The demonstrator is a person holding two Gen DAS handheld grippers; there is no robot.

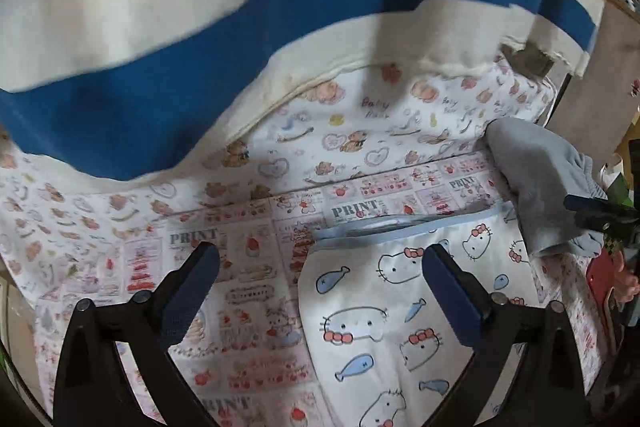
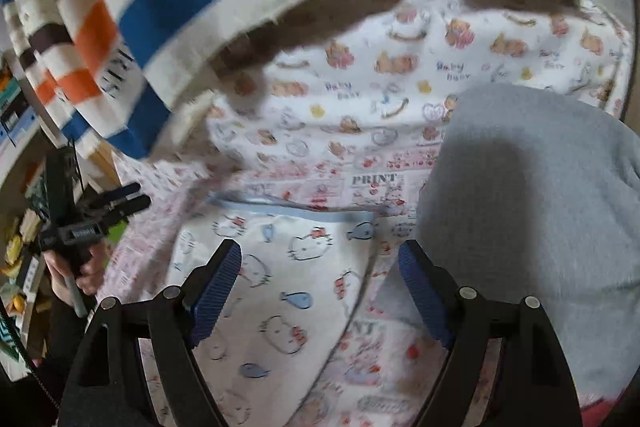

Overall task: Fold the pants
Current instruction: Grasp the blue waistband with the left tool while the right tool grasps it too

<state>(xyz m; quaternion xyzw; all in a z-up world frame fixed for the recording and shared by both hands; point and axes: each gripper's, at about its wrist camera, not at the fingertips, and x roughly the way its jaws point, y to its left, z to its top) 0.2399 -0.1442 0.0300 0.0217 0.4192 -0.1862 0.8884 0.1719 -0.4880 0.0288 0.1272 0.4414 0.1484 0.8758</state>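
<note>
Pants [image 1: 384, 327], cat-and-fish print with blue waistband farthest from both claws, lie flat lengthwise under the wide-open, empty left gripper [image 1: 320, 267] and right gripper [image 2: 320, 275], the grey garment [image 2: 532, 227] just beside their right edge

Both views are evenly lit by soft, diffuse light, with no glare. Fisheye bending is strong: straight lines bow and black corners ring each frame. The striped blanket [image 1: 248, 39] at the top is smeared by motion blur in both, worse in the right wrist view, where the printed sheet [image 2: 360, 99] also softens. A soft shadow falls on the grey cloth [image 2: 532, 211]. The left tongs [image 1: 320, 267] appear sharp.
</note>
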